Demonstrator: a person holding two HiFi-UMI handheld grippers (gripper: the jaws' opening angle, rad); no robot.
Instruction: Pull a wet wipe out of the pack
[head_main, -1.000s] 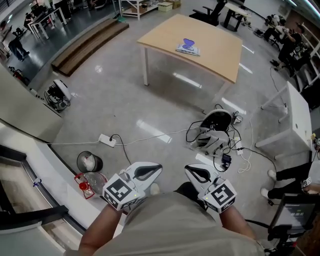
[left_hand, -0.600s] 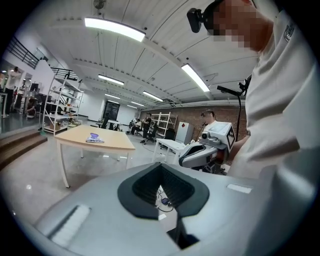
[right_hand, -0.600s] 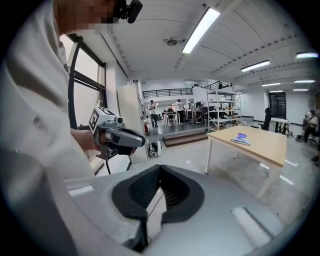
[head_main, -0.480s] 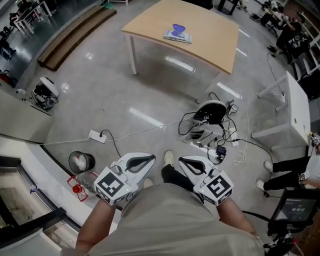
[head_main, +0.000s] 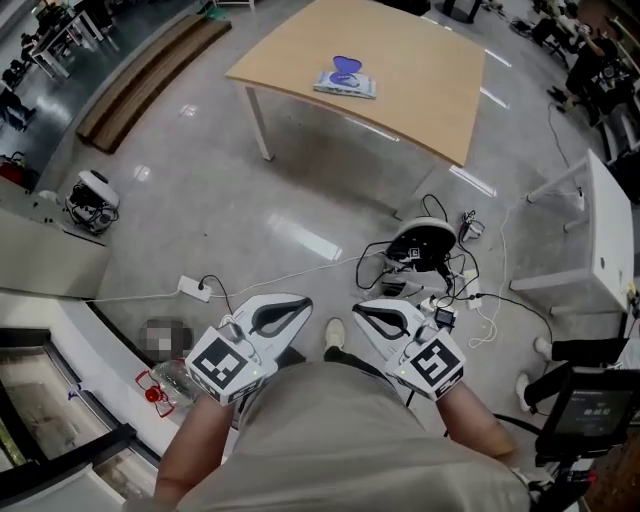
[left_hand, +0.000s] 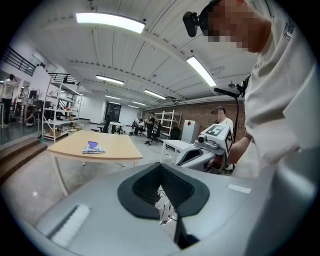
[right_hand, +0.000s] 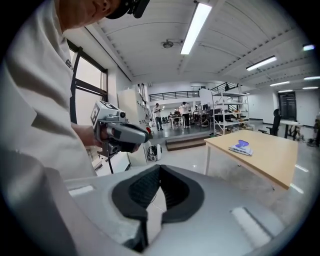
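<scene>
Wipe pack (head_main: 346, 84) lies beyond waist-held left gripper (head_main: 296, 306) and right gripper (head_main: 366, 310).

The table (head_main: 420, 60) is matt light wood; the floor (head_main: 250, 200) glossy; left gripper (head_main: 300, 305) and right gripper (head_main: 360, 310) smooth grey plastic.

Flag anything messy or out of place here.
A tangle of cables and loose gear sprawls on the floor beside the table, and a power strip trails its cord across it: trip hazards. The wet wipe pack looks fine.

A large open lab or workshop; polished grey floor (head_main: 200, 200) with loose cables (head_main: 440, 290); metal shelf racks (right_hand: 227, 112) far off; strip lights (right_hand: 196, 20) overhead.
</scene>
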